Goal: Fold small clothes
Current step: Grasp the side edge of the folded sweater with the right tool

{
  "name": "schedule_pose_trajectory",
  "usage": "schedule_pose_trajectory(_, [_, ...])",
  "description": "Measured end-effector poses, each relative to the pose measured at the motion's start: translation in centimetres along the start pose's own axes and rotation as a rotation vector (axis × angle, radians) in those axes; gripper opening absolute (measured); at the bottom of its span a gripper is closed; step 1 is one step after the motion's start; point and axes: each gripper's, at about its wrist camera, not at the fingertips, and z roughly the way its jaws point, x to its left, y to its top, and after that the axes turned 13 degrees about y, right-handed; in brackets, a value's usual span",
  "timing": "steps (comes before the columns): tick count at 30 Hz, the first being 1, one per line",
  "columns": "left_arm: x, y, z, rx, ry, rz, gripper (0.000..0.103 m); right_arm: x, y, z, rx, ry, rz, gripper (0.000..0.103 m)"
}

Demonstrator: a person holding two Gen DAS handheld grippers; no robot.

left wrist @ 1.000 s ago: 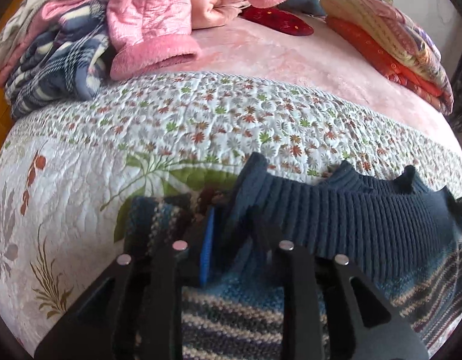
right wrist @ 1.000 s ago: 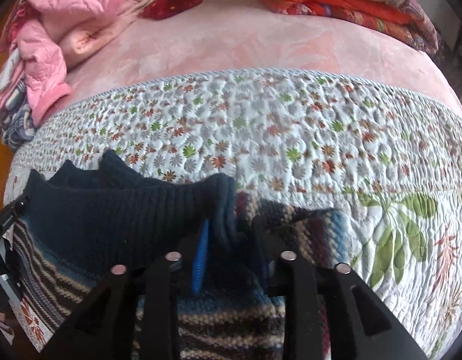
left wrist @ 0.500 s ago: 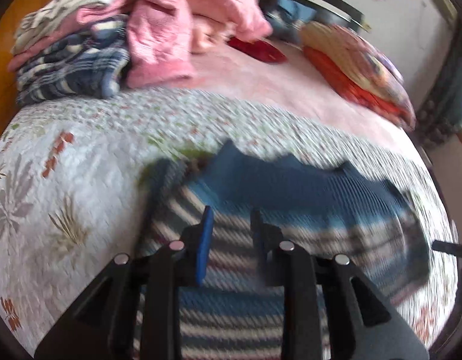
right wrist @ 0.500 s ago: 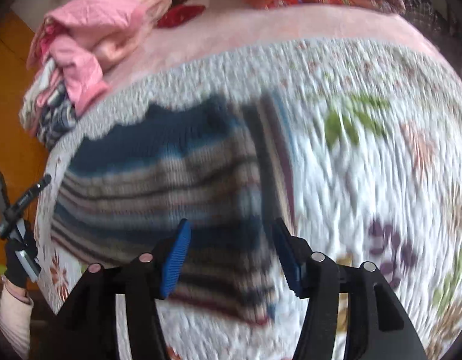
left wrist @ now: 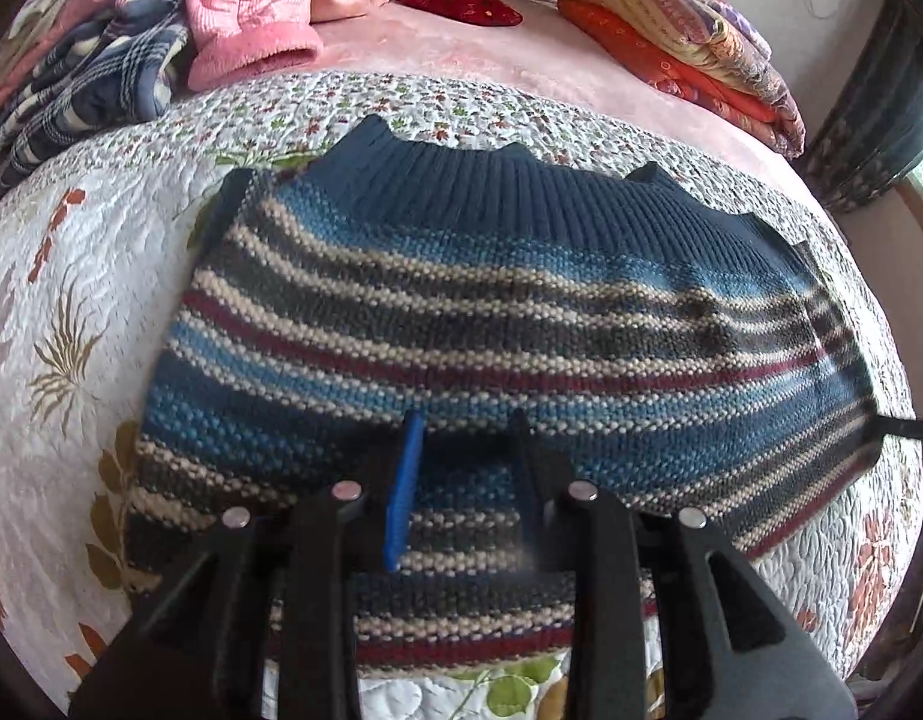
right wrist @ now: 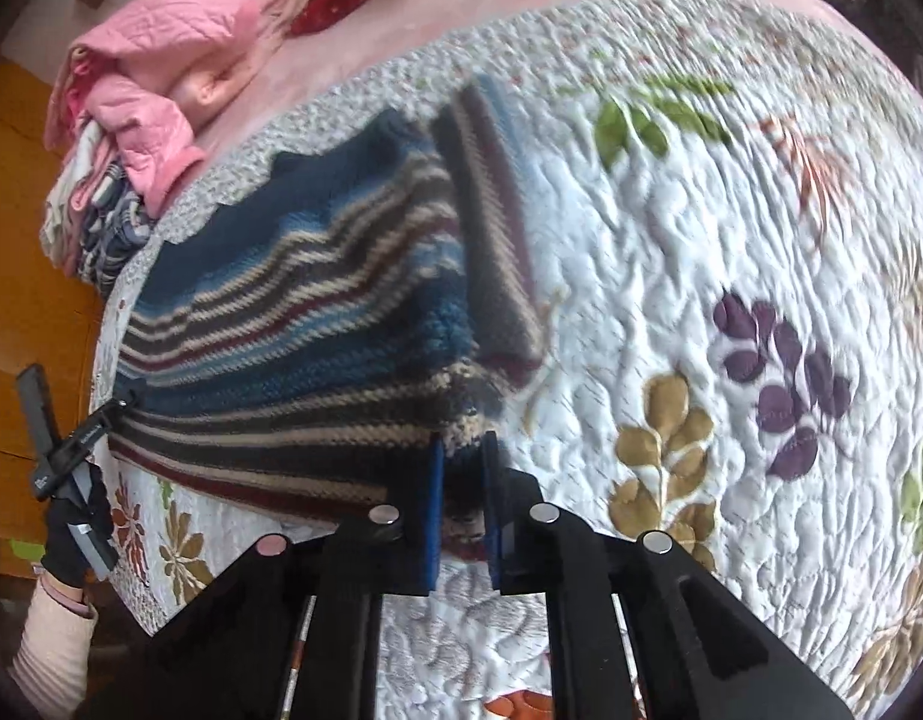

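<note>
A striped knit sweater with a navy ribbed band at its far edge lies flat and folded on the floral quilt. My left gripper hovers open over the sweater's near half, and striped knit shows between its fingers. In the right wrist view, the same sweater lies to the left, with a folded sleeve along its right side. My right gripper is shut on the sweater's near right corner. The left gripper also shows at that view's left edge, held by a gloved hand.
A heap of pink and plaid clothes lies at the back left of the bed. Folded orange and patterned quilts are stacked at the back right, with a red cushion between. The orange floor lies beyond the bed's left edge.
Both grippers let go of the navy band and pulled back towards the near side. The sweater now lies flat. The right gripper, open half a second ago, has closed on the near corner.
</note>
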Motion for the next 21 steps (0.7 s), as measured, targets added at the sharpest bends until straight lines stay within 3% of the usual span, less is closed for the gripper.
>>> schedule_pose_trajectory(7, [0.1, 0.0, 0.3, 0.014, -0.002, -0.022, 0.029, -1.3, -0.2, 1.4, 0.007, 0.010, 0.036, 0.014])
schedule_pose_trajectory(12, [-0.6, 0.9, -1.1, -0.015, -0.003, -0.002, 0.029, 1.4, 1.9, -1.3, -0.075, 0.011, -0.035, 0.034])
schedule_pose_trajectory(14, [-1.2, 1.5, -1.5, -0.028, -0.011, 0.003, 0.029, 2.5, 3.8, -1.5, -0.086, 0.019, -0.051, 0.037])
schedule_pose_trajectory(20, [-2.7, 3.0, -1.0, -0.029, -0.025, 0.000, 0.029, 3.4, 7.8, 2.2, -0.015, -0.020, -0.053, 0.042])
schedule_pose_trajectory(21, [-2.9, 3.1, -0.8, -0.024, -0.027, 0.000, 0.029, 3.2, 8.2, 2.6, -0.006, -0.038, -0.053, 0.037])
